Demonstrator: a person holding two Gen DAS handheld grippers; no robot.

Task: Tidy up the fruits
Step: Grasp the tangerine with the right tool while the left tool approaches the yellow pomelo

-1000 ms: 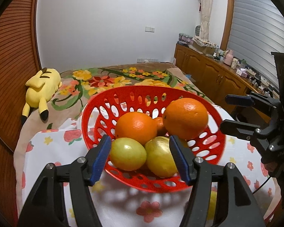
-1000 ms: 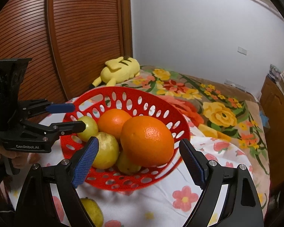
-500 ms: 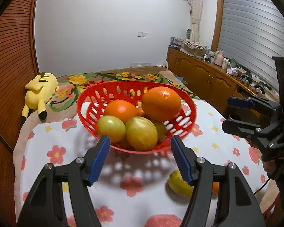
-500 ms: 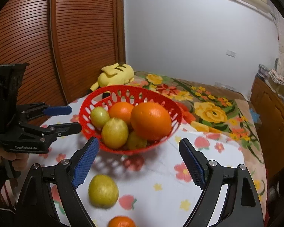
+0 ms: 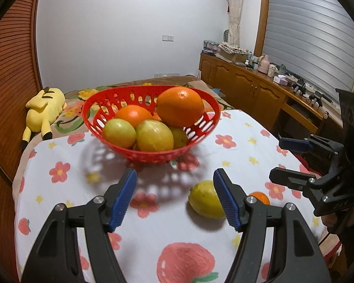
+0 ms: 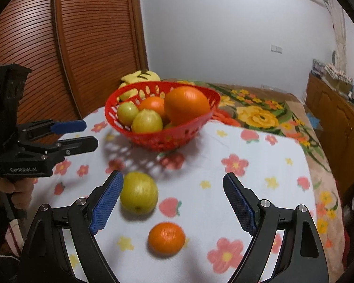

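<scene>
The right wrist view shows the whole small orange (image 6: 166, 237) on the desk (image 6: 259, 141). In the left wrist view it peeks out behind a finger. The yellow-green fruit (image 6: 139, 192) lies near it. The red basket (image 5: 153, 152) holds two oranges and more yellow-green fruits. The left hand-held gripper (image 5: 174, 198) and the right hand-held gripper (image 6: 173, 202) both have fingers wide apart and hold nothing. A flower cloth (image 5: 66, 188) covers the desk. Behind are a yellow plush toy (image 5: 44, 112), a wooden cabinet (image 5: 254, 92) and a white wall (image 5: 120, 28).
</scene>
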